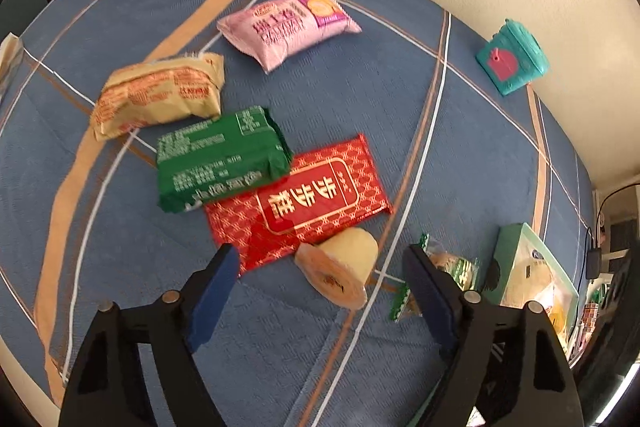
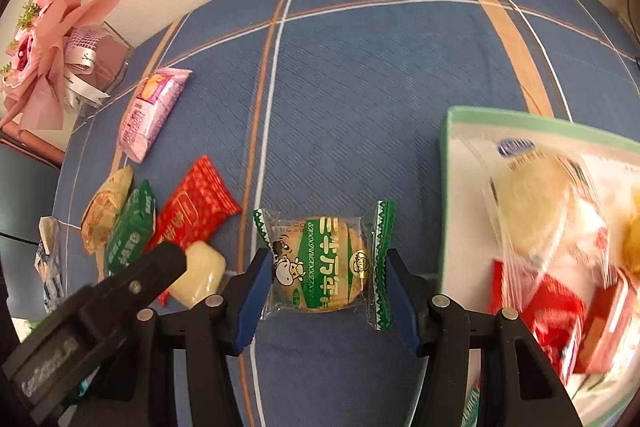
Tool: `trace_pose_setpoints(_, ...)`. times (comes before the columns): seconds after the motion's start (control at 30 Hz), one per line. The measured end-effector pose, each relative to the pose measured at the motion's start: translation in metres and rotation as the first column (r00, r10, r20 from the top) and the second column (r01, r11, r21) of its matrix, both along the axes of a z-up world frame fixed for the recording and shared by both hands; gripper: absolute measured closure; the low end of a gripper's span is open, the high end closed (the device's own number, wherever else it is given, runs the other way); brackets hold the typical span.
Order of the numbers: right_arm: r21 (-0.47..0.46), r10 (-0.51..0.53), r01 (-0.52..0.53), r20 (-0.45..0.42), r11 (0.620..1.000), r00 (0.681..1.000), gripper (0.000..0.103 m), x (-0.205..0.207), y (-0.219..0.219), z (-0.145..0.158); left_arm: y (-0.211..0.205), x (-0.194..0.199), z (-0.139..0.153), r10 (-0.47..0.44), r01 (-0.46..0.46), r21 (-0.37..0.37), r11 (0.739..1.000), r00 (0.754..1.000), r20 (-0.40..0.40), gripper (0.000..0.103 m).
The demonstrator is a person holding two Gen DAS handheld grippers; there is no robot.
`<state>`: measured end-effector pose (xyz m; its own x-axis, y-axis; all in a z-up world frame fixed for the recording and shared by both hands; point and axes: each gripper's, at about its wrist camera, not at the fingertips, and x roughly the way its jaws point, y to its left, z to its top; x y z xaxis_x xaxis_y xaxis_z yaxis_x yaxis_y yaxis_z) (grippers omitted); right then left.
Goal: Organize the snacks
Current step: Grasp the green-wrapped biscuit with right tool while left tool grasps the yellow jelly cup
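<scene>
The snack box [image 2: 448, 187] at the right runs off the edge, its wrapped contents [image 2: 536, 211] blurred; the far-left bouquet [image 2: 48, 47] is cropped.

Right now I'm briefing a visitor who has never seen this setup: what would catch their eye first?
Probably the green-and-white cracker packet on the blue plaid cloth, squeezed between the right gripper jaws. To its right sits a green-rimmed box already holding wrapped snacks. To its left, the red packet with gold lettering stands out beside a green one, near the open left gripper.
</scene>
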<state>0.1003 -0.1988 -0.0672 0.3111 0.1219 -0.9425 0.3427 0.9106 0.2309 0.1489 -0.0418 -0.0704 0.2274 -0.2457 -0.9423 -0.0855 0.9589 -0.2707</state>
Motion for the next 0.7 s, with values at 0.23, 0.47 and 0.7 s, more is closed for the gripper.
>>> trace_pose_setpoints(0.23,0.018,0.009,-0.009,-0.009,1.0,1.0,0.046,-0.018,0.003,0.001,0.001,-0.002,-0.009,0.021,-0.021,0.001,1.0,0.999,-0.024,0.028)
trace_pose_setpoints(0.47,0.031,0.011,-0.011,-0.011,0.999,1.0,0.046,-0.019,0.005,0.001,-0.014,0.013,-0.013,0.033,-0.033,0.046,0.998,0.999,0.0,0.032)
trace_pose_setpoints(0.7,0.038,0.014,-0.014,-0.012,0.999,1.0,0.047,-0.017,0.004,-0.001,-0.033,0.015,-0.012,-0.005,0.002,0.12,0.993,1.0,0.023,0.032)
